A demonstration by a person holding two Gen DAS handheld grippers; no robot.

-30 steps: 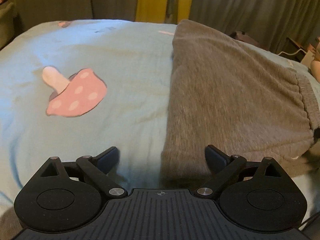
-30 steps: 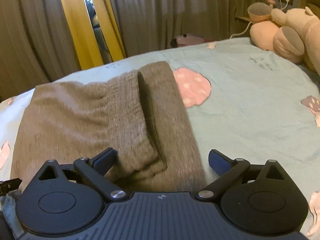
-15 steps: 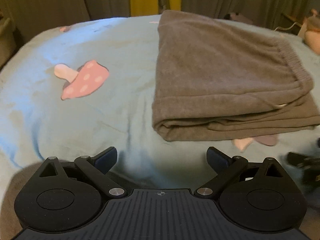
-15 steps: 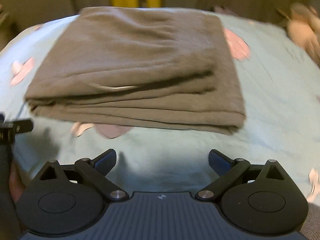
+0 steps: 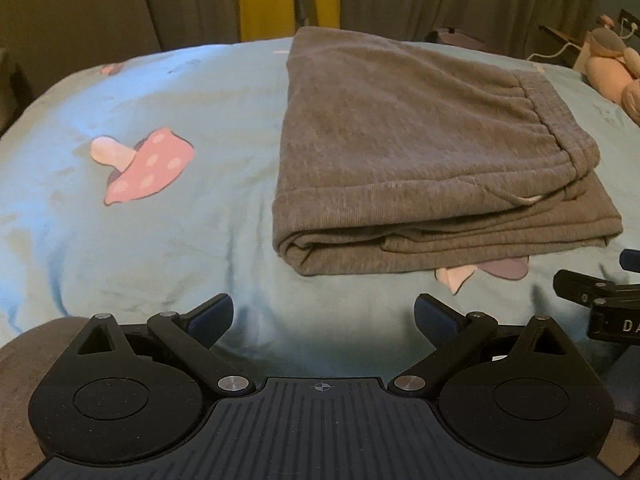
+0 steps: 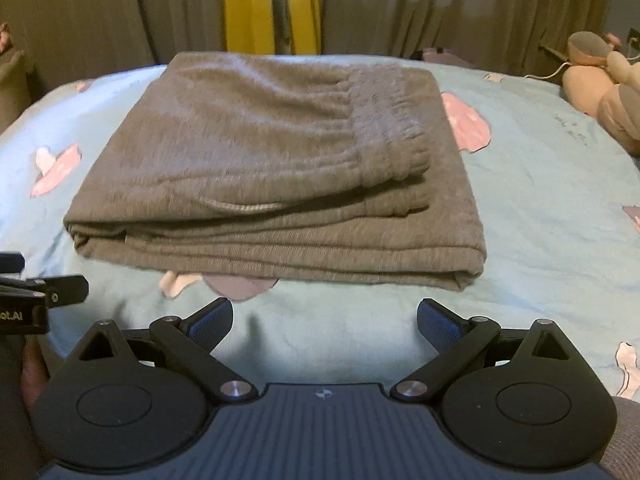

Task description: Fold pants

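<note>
— Grey ribbed knit: the pants (image 5: 424, 152) lie on the bed (image 5: 168, 248) as a flat, squarish stack of several layers. See the near edge?

— Yes, the layers show there as stacked folds, with the rounded fold at the near left corner. The gathered waistband (image 6: 388, 128) lies on top toward the right, and a pale drawstring (image 6: 244, 208) peeks out of the front.

— And the sheet?

— Light blue, printed with pink mushrooms; one mushroom (image 5: 144, 168) sits left of the pants, well apart, and another print pokes out from under the near edge.

— The tongs?

— The left tongs (image 5: 324, 316) hang spread wide and empty over bare sheet, just short of the stack's near left corner. The right tongs (image 6: 325, 320) are likewise wide and hold nothing, facing the near edge without touching it.

— Beyond the bed?

— Grey curtains (image 6: 440, 4) with a yellow strip between, and a plush toy (image 6: 604, 80) at the far right.
</note>
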